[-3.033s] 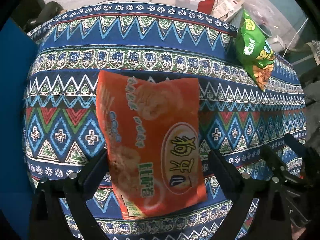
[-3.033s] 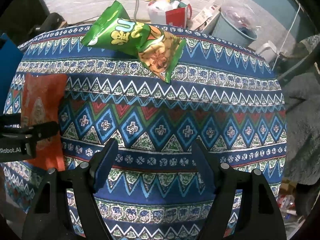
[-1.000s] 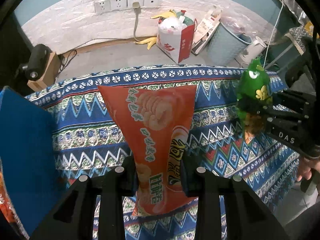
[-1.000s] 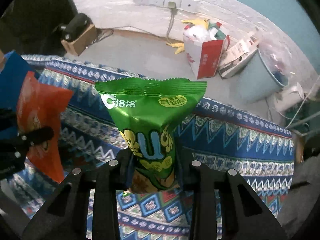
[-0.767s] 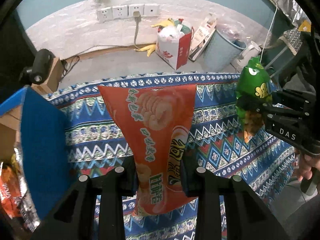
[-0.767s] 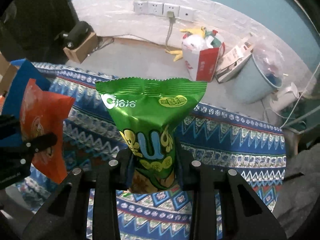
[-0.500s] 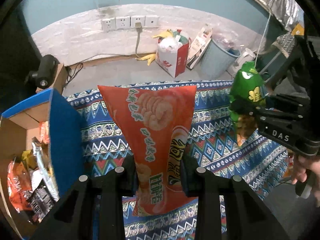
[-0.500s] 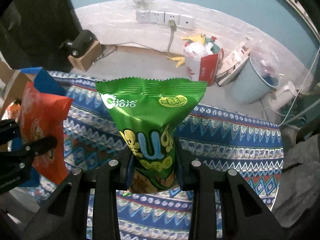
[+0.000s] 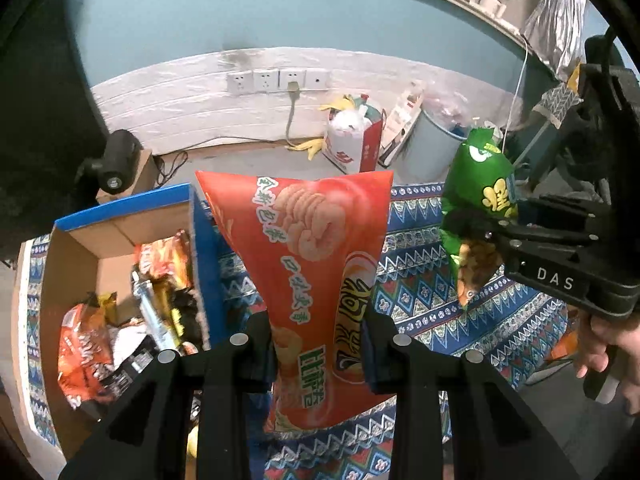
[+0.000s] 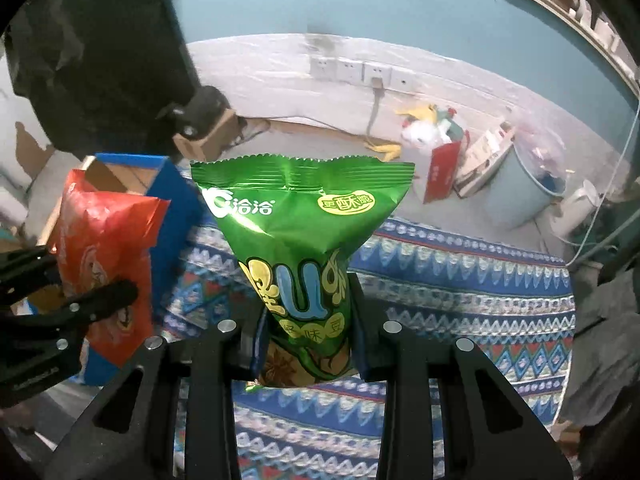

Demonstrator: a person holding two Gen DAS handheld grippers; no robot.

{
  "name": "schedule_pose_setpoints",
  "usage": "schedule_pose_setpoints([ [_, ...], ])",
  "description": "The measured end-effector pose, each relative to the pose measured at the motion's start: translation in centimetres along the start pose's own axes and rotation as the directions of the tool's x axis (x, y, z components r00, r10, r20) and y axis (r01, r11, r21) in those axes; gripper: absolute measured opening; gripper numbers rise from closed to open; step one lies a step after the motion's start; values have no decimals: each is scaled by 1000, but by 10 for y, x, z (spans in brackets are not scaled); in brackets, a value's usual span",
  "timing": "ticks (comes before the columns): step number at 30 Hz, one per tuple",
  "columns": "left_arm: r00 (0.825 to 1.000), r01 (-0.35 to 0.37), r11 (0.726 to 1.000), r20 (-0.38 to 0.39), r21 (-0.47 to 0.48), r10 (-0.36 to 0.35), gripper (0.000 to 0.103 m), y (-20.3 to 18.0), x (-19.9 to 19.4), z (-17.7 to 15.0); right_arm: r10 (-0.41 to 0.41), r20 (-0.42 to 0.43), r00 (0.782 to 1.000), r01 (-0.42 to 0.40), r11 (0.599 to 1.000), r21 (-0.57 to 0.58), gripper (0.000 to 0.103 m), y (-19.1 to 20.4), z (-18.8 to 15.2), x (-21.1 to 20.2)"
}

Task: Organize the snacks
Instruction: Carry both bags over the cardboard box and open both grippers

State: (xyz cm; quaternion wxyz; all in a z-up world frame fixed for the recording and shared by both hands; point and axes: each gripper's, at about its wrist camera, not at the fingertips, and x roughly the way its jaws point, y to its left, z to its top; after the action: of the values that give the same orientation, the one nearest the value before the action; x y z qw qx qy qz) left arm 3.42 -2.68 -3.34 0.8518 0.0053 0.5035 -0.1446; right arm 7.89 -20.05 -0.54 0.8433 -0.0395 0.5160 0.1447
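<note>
My left gripper is shut on the lower part of an orange snack bag, held upright in the air above the patterned tablecloth. To its right in the left wrist view hangs a green snack bag, pinched by the other gripper. In the right wrist view my right gripper is shut on that green snack bag, also lifted off the table. The orange bag shows at the left there. A blue-edged cardboard box with several snack packets inside stands at the left.
Beyond the table lie a bare floor, a wall with sockets, a red-and-white bag and a pale blue bin. A small camera on a wooden block sits behind the box. A hand holds the right gripper's handle.
Both grippers have risen with their bags and drifted left. The cardboard box with snacks has come into view at the left. The table now lies lower in both views.
</note>
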Motion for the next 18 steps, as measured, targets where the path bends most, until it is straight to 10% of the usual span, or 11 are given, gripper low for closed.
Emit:
schedule_pose_setpoints([
  [18,996,-78,988,37,-132,83,32,99,-45,-29,89,0,996,-88,988,-126,31,114,32,13],
])
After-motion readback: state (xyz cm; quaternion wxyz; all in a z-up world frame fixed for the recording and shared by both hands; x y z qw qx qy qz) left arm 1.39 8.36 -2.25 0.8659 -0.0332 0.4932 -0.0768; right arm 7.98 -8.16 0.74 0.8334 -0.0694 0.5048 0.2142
